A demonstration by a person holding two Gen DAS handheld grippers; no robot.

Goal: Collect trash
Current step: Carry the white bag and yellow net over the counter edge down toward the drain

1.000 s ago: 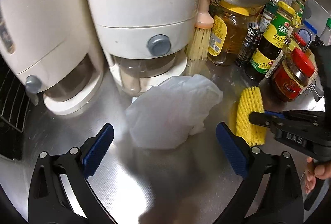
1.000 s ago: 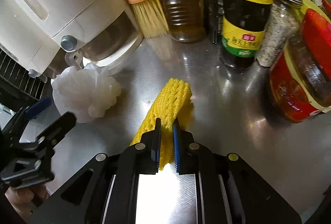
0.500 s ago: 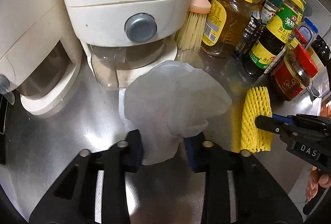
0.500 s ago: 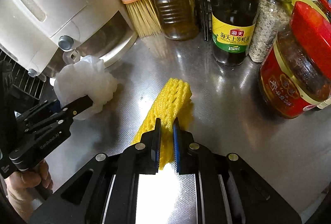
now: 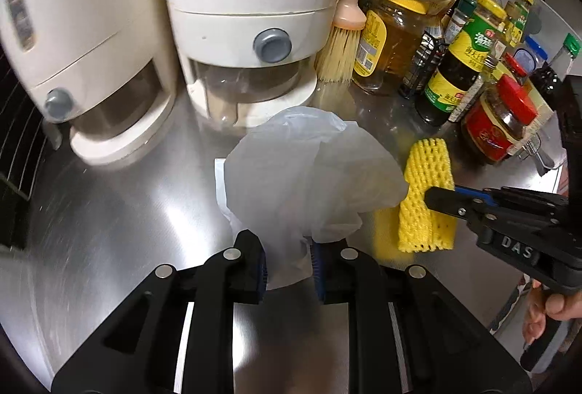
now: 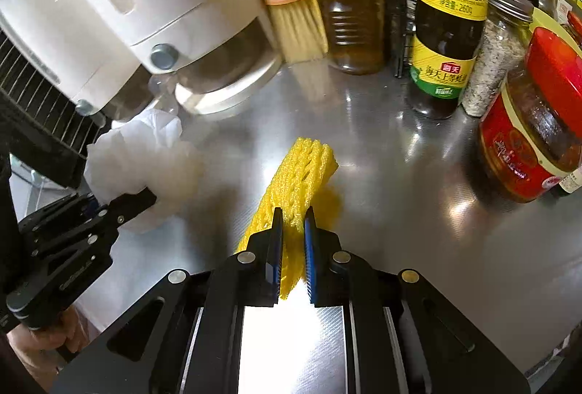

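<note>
A crumpled white plastic bag (image 5: 309, 175) sits on the steel counter (image 5: 109, 212) in front of a white dispenser. My left gripper (image 5: 287, 248) has its jaws closing, and its blue pads pinch the bag's lower end. In the right wrist view the same bag (image 6: 142, 154) bulges above the left gripper (image 6: 142, 201). To the bag's right lies a yellow foam fruit net (image 5: 427, 175). My right gripper (image 6: 293, 223) is shut on the near end of this net (image 6: 302, 168), and it also shows in the left wrist view as the right gripper (image 5: 442, 199).
Two white dispensers (image 5: 251, 30) (image 5: 72, 48) stand behind the bag. A pink-handled brush (image 5: 342, 44), an oil jar (image 6: 356, 12), an oyster sauce bottle (image 6: 451, 12) and a red-lidded jar (image 6: 538, 124) crowd the back right. A dark wire rack (image 5: 14, 146) borders the left.
The left gripper's jaws went from wide open to pinched on the white bag, which is now bunched up between them. The right gripper kept its hold on the yellow net.
</note>
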